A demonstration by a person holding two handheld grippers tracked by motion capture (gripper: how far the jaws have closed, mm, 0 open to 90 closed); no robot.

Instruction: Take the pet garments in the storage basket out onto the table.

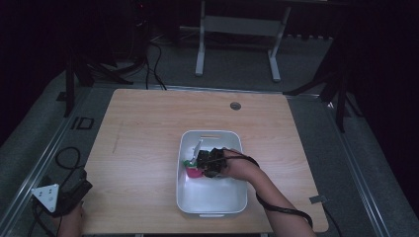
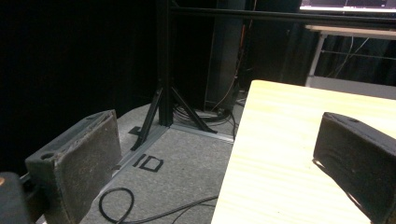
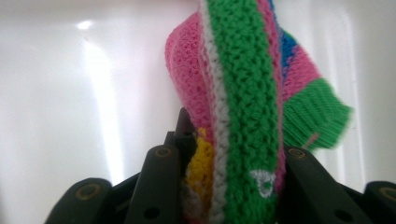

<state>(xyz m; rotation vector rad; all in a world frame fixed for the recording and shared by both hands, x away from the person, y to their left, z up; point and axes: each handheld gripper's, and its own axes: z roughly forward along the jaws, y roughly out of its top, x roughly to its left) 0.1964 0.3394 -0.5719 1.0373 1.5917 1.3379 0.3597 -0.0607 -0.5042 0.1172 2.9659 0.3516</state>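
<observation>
Pale matt wood-grain square tabletop (image 1: 148,148), glossy smooth white plastic rectangular bin (image 1: 212,197), chunky rough-knit pink, green, white and yellow woollen cloth (image 3: 243,93), worn matt black rubbery pads (image 2: 88,158) on the left gripper, grey carpet-like matt floor (image 2: 187,163).

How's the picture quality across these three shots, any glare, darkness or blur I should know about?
High view: dim, with near-black surroundings; the wooden table and white bin stay readable. Left gripper view: dark background, the jaws close and soft. Right gripper view: the bin wall is blown out with a glare streak, while the knitted cloth held in the right gripper stays fairly sharp.
</observation>
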